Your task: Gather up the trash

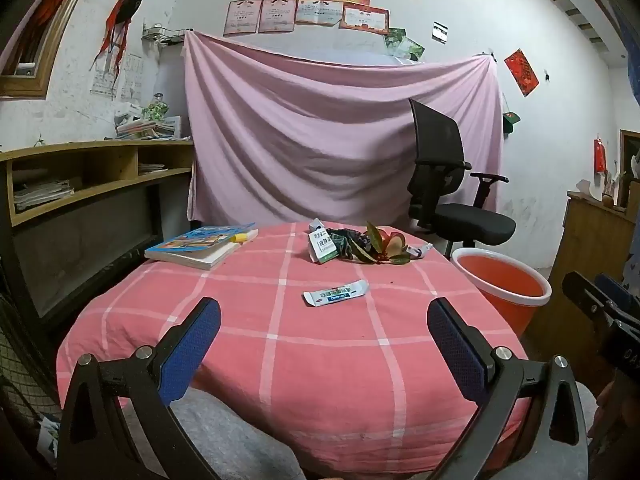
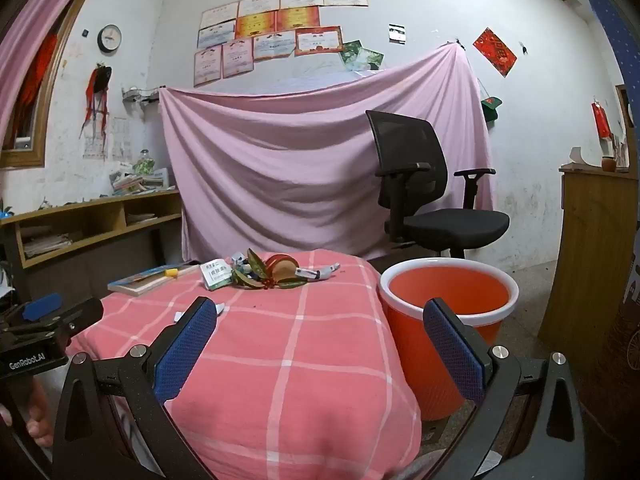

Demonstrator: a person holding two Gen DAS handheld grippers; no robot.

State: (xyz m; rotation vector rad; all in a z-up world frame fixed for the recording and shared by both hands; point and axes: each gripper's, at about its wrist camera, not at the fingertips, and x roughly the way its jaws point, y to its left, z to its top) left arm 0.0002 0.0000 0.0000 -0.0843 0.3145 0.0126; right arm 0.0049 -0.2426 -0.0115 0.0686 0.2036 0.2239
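A round table under a pink checked cloth carries the trash. A flat white-and-green sachet lies alone near the middle. Further back sit a white medicine box, a heap of red-green leaves and a small squeezed tube. My left gripper hovers open over the near part of the table, short of the sachet, with nothing in it. My right gripper is open and empty over the table's right edge, beside the orange bucket. The box, leaves and tube lie beyond it.
The orange bucket stands on the floor right of the table. A book with a yellow item lies at the table's back left. A black office chair stands behind, wooden shelving at left, a wooden cabinet at right.
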